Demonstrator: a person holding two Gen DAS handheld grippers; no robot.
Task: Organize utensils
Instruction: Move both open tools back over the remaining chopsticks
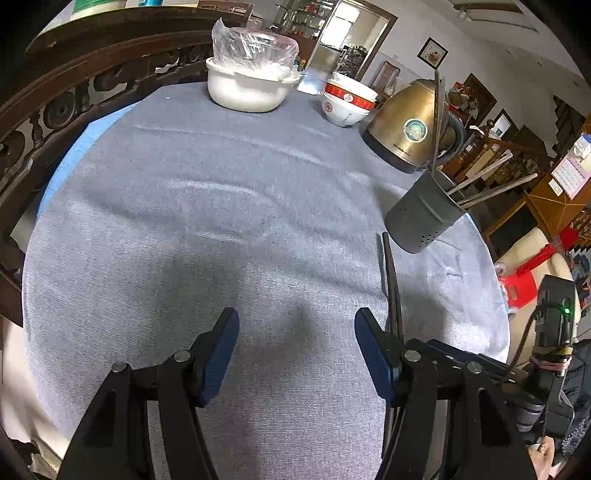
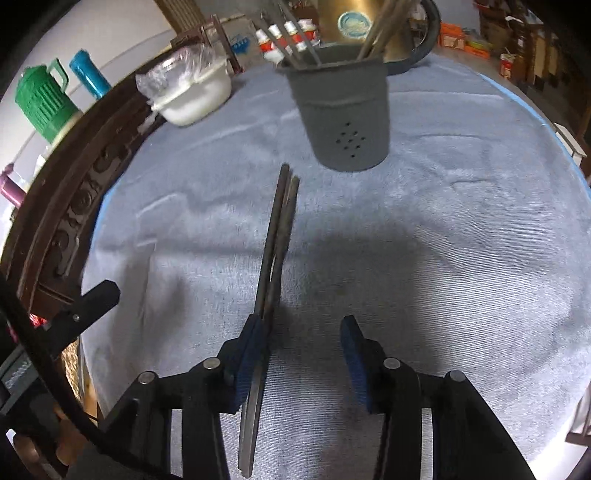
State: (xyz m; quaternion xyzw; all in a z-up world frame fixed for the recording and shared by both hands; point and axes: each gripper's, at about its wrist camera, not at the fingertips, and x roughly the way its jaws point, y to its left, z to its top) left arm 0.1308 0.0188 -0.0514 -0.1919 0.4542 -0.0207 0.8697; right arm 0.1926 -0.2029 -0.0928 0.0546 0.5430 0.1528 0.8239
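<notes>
The left wrist camera sits just behind its gripper's fingers (image 1: 218,354) and looks steeply down across the cloth-covered worktop (image 1: 221,221), close above it, toward the far carved rail. The right wrist camera looks down the same way, close over its own fingers (image 2: 354,362). Both views share the grey utensil holder (image 1: 421,218) (image 2: 343,110), the white pot (image 1: 247,88) (image 2: 195,99) and the gold kettle (image 1: 410,125) (image 2: 351,18).

A matt, ribbed grey-blue cloth (image 1: 221,206) covers the table. The perforated utensil holder (image 2: 343,110) looks like matt grey plastic. The kettle (image 1: 406,122) is glossy brass-toned metal. The chopsticks (image 2: 277,236) are dull and dark. The pot (image 1: 245,90) is smooth white, under crinkled clear plastic film (image 1: 251,48). The railing (image 1: 74,99) is dark carved wood.
</notes>
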